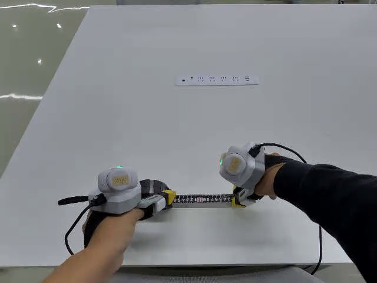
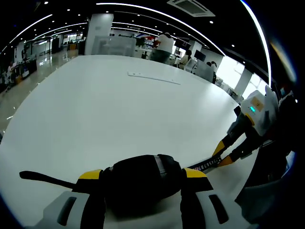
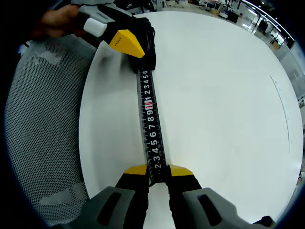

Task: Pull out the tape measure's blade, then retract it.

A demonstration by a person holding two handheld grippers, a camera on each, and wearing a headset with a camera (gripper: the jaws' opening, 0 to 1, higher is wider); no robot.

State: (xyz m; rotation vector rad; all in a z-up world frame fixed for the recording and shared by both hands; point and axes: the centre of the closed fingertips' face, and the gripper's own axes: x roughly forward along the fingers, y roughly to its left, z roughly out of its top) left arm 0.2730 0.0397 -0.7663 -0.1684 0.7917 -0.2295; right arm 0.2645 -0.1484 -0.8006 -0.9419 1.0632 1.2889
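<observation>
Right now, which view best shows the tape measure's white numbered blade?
The right gripper view: the white numbered blade runs up the frame, digits legible. The head view shows a thin strip, the left gripper view a short dark sliver.

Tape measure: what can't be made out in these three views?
Blade tip: right gripper view, hidden where the right gripper clamps it.
Case: left gripper view, sides covered by the jaws of the left gripper, face too dark for detail; head view, mostly under that gripper's body.
Blade numbers: head view, too small to read.
Power strip markings: head view, too small.
</observation>
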